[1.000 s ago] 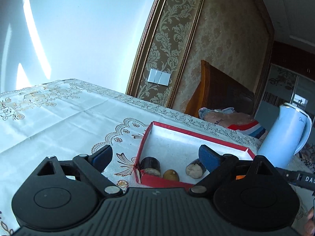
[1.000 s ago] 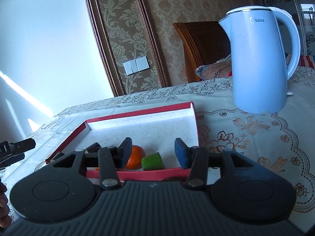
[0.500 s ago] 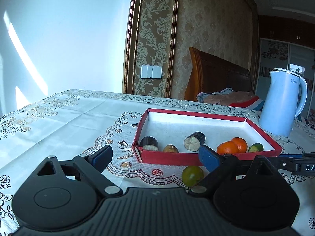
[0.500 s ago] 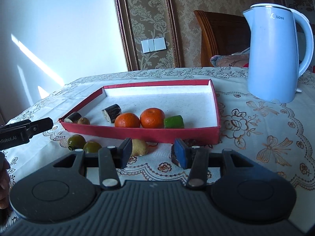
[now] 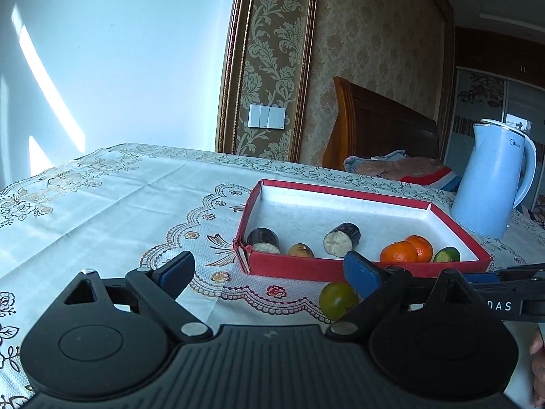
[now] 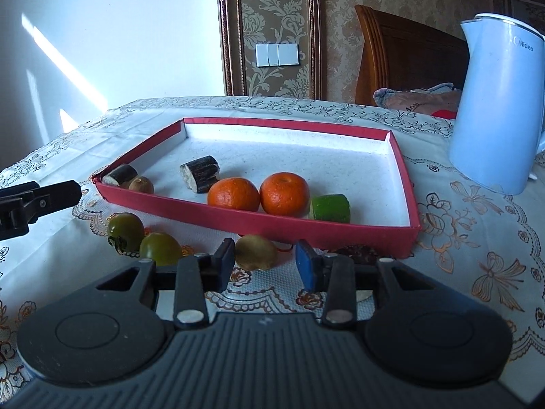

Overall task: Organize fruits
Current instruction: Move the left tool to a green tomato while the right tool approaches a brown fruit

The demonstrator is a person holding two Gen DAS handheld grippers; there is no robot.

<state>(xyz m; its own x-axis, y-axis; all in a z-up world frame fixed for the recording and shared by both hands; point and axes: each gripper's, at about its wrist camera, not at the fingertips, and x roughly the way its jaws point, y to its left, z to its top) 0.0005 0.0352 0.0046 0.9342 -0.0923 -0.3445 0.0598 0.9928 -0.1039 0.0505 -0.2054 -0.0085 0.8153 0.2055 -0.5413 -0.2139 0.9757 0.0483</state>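
Inside the red tray [image 6: 211, 216] on the desk [image 6: 470, 238]: two oranges [image 6: 233, 194] side by side, one green cut piece [image 6: 329, 208] at their 3 o'clock, two dark cut cylinders [image 6: 201, 173], one small brown fruit [image 6: 141, 184]. Outside, before the near wall: two green tomatoes [image 6: 125, 231] touching, one kiwi [image 6: 256, 251] at their 3 o'clock. Right gripper [image 6: 265, 266] closing, pads flanking the kiwi, not yet pressing. Left gripper [image 5: 265, 269] spread wide, holding nothing. One blue kettle [image 6: 497, 102] at 2 o'clock of the tray.
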